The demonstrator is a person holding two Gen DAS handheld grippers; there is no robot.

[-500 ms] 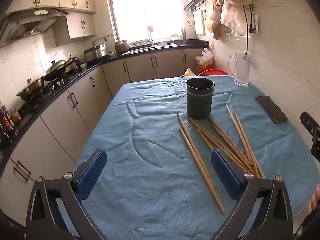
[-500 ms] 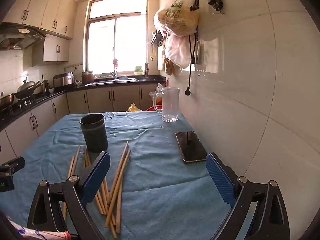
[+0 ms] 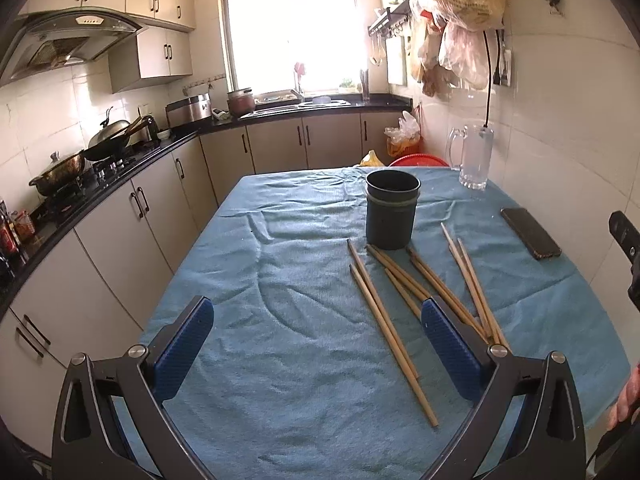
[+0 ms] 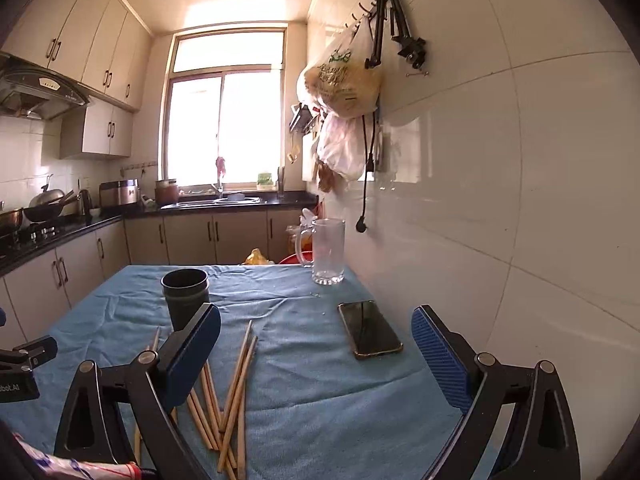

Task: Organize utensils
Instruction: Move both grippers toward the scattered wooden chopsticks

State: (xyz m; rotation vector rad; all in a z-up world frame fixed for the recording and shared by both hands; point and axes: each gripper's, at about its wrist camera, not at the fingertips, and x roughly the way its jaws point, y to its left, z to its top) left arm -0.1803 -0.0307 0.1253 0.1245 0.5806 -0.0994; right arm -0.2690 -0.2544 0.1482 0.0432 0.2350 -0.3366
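The left gripper (image 3: 316, 344) hangs over the blue cloth (image 3: 280, 280) with its two blue pads spread wide apart, and it holds nothing. The wooden chopsticks (image 3: 392, 312) lie loose on the cloth, just in front of the dark cup (image 3: 391, 210). The right gripper (image 4: 316, 352) is wide open too, holding nothing, with a black phone (image 4: 369, 329) lying flat on the cloth ahead of it.

Left gripper (image 3: 316, 344) held above blue tablecloth (image 3: 280, 380), jaws spread wide, nothing between blue pads (image 3: 182, 346). Wooden chopsticks (image 3: 390, 320) scattered loose on cloth, right of centre, several crossing; some passing behind right pad. Dark cylindrical holder (image 3: 392, 210) upright just beyond chopsticks, empty as far as visible. Glass mug (image 3: 474, 158) at far right corner. Black phone (image 3: 530, 232) flat near right edge.
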